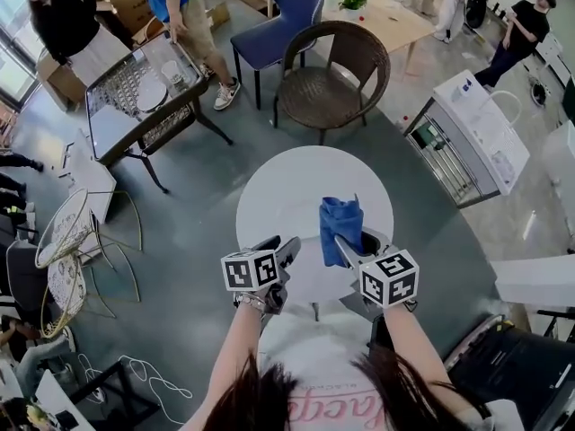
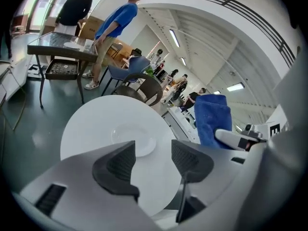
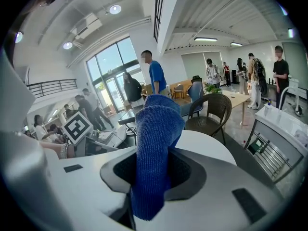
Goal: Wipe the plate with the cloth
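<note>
A small white plate (image 2: 133, 137) lies on the round white table (image 2: 91, 124), straight ahead of my left gripper (image 2: 153, 160). That gripper's jaws stand open with nothing between them, low over the table's near edge. My right gripper (image 3: 156, 171) is shut on a blue cloth (image 3: 157, 143), which sticks up out of the jaws. In the head view the blue cloth (image 1: 340, 226) hangs over the near right part of the table (image 1: 287, 196), with the left gripper (image 1: 287, 251) just to its left. I cannot make out the plate in the head view.
Beyond the table stand a brown wicker chair (image 1: 331, 77) and a blue chair (image 1: 280, 16). A glass-topped side table (image 1: 144, 97) with a person beside it is at the far left. A white cart (image 1: 472, 137) stands to the right and wire chairs (image 1: 67, 241) to the left.
</note>
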Demonstrator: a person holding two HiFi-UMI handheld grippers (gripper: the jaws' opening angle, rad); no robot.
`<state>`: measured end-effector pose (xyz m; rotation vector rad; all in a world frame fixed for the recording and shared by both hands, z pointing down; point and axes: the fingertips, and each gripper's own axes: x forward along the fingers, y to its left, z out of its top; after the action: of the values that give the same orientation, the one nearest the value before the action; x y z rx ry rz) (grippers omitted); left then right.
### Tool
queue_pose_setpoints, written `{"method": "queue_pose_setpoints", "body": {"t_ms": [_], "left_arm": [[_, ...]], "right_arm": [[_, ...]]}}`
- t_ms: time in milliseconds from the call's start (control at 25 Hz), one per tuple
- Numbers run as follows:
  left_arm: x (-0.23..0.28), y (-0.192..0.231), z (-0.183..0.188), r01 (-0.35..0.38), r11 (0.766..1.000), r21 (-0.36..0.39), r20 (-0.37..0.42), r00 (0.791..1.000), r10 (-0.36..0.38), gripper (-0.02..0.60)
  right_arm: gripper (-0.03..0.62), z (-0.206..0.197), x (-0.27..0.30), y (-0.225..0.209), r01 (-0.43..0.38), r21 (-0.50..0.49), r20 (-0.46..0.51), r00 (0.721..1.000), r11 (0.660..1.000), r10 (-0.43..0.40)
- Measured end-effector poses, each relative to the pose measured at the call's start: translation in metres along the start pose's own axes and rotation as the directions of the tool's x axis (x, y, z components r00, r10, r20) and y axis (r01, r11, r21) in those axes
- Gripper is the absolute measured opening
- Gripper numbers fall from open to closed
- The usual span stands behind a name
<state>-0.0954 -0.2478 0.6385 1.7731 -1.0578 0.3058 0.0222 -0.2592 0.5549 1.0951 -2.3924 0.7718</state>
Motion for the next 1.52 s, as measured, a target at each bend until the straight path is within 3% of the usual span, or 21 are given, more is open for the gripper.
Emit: {"method": "queue_pose_setpoints", "body": {"t_ms": [200, 360, 520, 680, 920, 1080, 1200, 1280, 1520], "left_arm": [[0.019, 0.022, 0.000, -0.034, 0.998, -0.054, -0.008, 0.999, 0.034, 0.239], [0.035, 0.049, -0.003, -0.073, 0.997, -0.034, -0.014, 0.997, 0.072, 0.239], [0.053, 0.072, 0.002, -0.045, 0.996, -0.078, 0.018, 0.999, 0.046, 0.238], [0.065, 0.094, 0.003, -0.068, 0.992, -0.110, 0.033, 0.997, 0.072, 0.238], [0.086, 0.097, 0.001, -0.019, 0.991, -0.132, 0.034, 0.999, 0.024, 0.232], [0.094, 0.098, 0.004, -0.004, 0.989, -0.149, 0.051, 0.999, 0.011, 0.188], [0.101, 0.095, 0.002, -0.012, 0.990, -0.142, 0.008, 1.000, 0.013, 0.157], [0.107, 0.095, -0.001, -0.033, 0.991, -0.129, -0.039, 0.999, 0.028, 0.067], [0.111, 0.092, 0.003, 0.031, 0.981, -0.191, -0.022, 0.999, -0.036, 0.043]], "right_arm": [[0.132, -0.011, 0.011, -0.010, -0.027, 0.002, -0.049, 0.998, 1.000, 0.027], [0.132, -0.022, 0.021, -0.017, -0.042, 0.000, -0.084, 0.996, 0.999, 0.042], [0.132, -0.031, 0.033, -0.023, -0.053, -0.011, -0.114, 0.992, 0.999, 0.052], [0.132, -0.043, 0.042, -0.029, -0.059, -0.009, -0.142, 0.988, 0.998, 0.057], [0.132, -0.052, 0.052, -0.035, -0.055, 0.005, -0.162, 0.985, 0.998, 0.055], [0.132, -0.055, 0.055, -0.033, -0.063, 0.009, -0.170, 0.983, 0.998, 0.064], [0.132, -0.060, 0.055, -0.033, -0.059, 0.021, -0.171, 0.983, 0.998, 0.062], [0.132, -0.063, 0.054, -0.033, -0.055, 0.029, -0.172, 0.983, 0.998, 0.059], [0.132, -0.070, 0.054, -0.032, -0.046, 0.037, -0.179, 0.982, 0.998, 0.051]]}}
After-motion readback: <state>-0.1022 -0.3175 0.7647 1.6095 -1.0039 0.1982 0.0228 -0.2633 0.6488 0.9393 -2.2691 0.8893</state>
